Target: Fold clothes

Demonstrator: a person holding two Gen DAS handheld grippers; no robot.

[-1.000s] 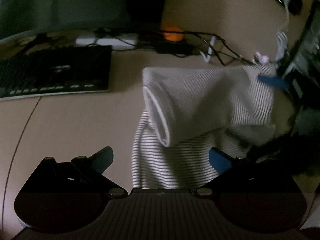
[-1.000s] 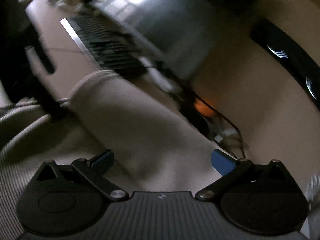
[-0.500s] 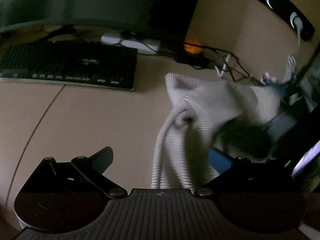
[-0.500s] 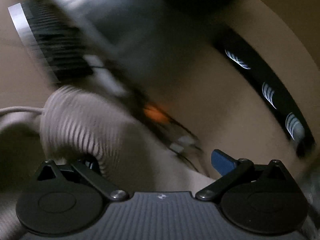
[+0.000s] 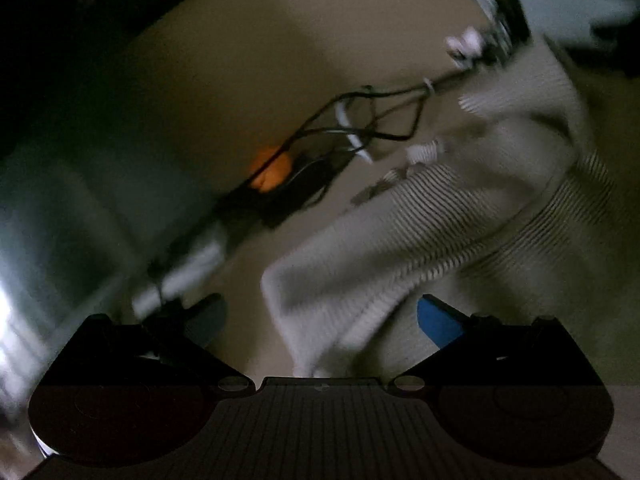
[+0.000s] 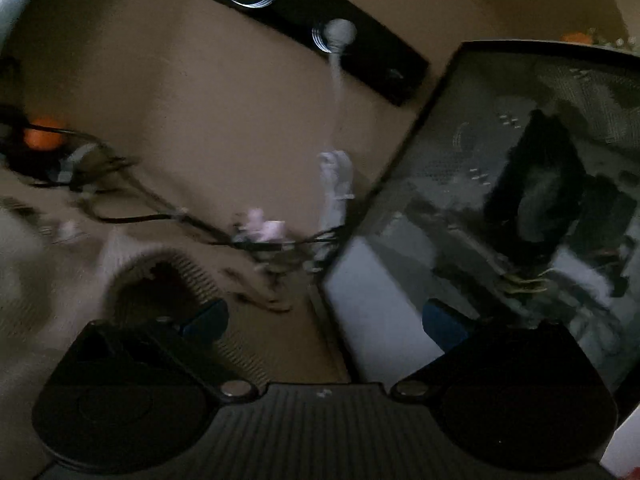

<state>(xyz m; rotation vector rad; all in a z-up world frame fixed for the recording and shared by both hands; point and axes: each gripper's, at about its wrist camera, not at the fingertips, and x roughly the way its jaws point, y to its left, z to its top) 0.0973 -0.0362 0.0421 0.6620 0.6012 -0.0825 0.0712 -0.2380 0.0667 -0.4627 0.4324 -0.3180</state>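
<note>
A cream ribbed garment with thin dark stripes [image 5: 420, 240] lies bunched on the tan desk, filling the right half of the blurred left wrist view. A folded edge of it reaches between the jaws of my left gripper [image 5: 320, 320], which is open and holds nothing. In the right wrist view a rolled part of the garment with a dark opening [image 6: 160, 280] lies at lower left, just beyond the left fingertip [image 6: 206, 318]. My right gripper [image 6: 324, 320] is open and empty.
Black cables [image 5: 360, 120] and an orange light [image 5: 272, 168] lie at the back of the desk. A computer case with a glass side [image 6: 520, 200] stands at the right. A black bar with round sockets [image 6: 280, 12] runs along the tan wall.
Both views have swung right and are blurred. The keyboard has left the left wrist view. The garment has dropped lower and left in the right wrist view, and the computer case has come in.
</note>
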